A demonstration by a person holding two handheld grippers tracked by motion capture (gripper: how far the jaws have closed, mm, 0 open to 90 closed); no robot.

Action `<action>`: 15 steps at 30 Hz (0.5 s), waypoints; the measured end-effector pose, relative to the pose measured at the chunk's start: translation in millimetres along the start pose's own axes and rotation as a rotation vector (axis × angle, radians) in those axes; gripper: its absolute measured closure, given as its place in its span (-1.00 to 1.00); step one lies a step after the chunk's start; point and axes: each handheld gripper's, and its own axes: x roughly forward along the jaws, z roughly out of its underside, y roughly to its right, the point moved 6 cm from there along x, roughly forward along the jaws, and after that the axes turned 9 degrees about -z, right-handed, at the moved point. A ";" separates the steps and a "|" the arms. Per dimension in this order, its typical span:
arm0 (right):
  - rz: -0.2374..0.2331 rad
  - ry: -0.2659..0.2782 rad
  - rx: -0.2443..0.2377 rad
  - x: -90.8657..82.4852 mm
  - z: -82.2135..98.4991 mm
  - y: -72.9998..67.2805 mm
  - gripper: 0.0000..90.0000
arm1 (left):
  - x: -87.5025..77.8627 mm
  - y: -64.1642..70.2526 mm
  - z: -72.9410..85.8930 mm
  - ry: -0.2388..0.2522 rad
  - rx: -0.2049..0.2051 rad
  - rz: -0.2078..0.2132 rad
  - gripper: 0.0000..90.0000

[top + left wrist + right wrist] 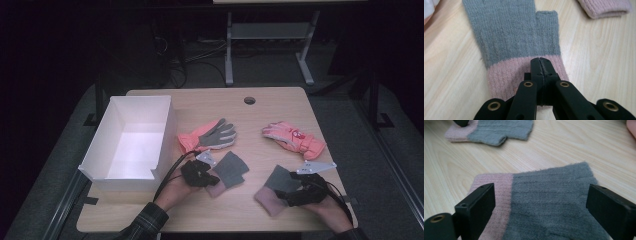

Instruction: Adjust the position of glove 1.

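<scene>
Pale wood tabletop [280,107] carries a white box [131,142] at far left and four gloves. Near the front edge, the left gripper [540,62] has its jaws pressed together on the pink cuff of a grey knit glove [509,30], probably a pinch for lifting it. To the right, the right gripper [539,202] hovers with jaws spread wide over the matching second knit glove [549,195], seemingly lined up to grab. Farther off lie a coral work glove [210,135] and a pink ski glove [295,140], well apart, leaving bare table between for carrying toward the box.
</scene>
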 end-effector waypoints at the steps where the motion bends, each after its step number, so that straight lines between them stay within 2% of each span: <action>1: 0.005 0.010 0.005 -2.9 0.7 -0.5 -0.60 | -4.0 2.3 2.0 0.012 -0.011 0.002 1.00; 2: 0.005 0.010 0.005 -2.9 0.7 -0.5 -0.60 | -4.0 2.3 2.0 0.012 -0.011 0.002 0.99; 3: 0.023 0.014 0.013 -8.3 2.2 -1.3 -0.27 | -9.4 5.9 3.9 0.034 -0.015 -0.007 0.90; 4: 0.023 0.014 0.013 -8.3 2.2 -1.3 -0.27 | -9.4 5.9 3.9 0.034 -0.015 -0.007 0.86; 5: 0.028 0.015 0.014 -11.4 2.9 -2.1 -0.06 | -13.8 8.6 5.9 0.040 -0.013 -0.007 0.86; 6: 0.021 0.019 0.013 -15.5 4.7 -4.9 0.35 | -15.8 10.3 6.9 0.049 -0.015 -0.011 0.75; 7: 0.010 0.013 0.008 -16.3 7.1 -7.3 0.54 | -20.7 11.7 11.0 0.048 -0.013 -0.038 0.65; 8: 0.010 0.013 0.008 -16.3 7.1 -7.3 0.54 | -20.7 11.7 11.0 0.048 -0.013 -0.038 0.57; 9: -0.007 -0.017 0.009 -14.7 12.9 -11.2 0.77 | -22.9 11.6 14.7 0.048 -0.016 -0.047 0.48; 10: -0.007 -0.017 0.009 -14.7 12.9 -11.2 0.77 | -22.9 11.6 14.7 0.048 -0.016 -0.047 0.38; 11: -0.034 -0.050 0.003 -10.8 17.0 -14.5 0.93 | -22.9 10.0 17.0 0.049 -0.020 -0.065 0.32; 14: -0.044 -0.104 -0.008 -1.1 19.2 -17.4 1.00 | -22.7 8.5 16.2 0.050 -0.019 -0.078 0.18; 15: -0.043 -0.114 -0.015 1.1 18.6 -17.9 1.00 | -22.0 9.7 14.8 0.064 -0.036 -0.077 0.15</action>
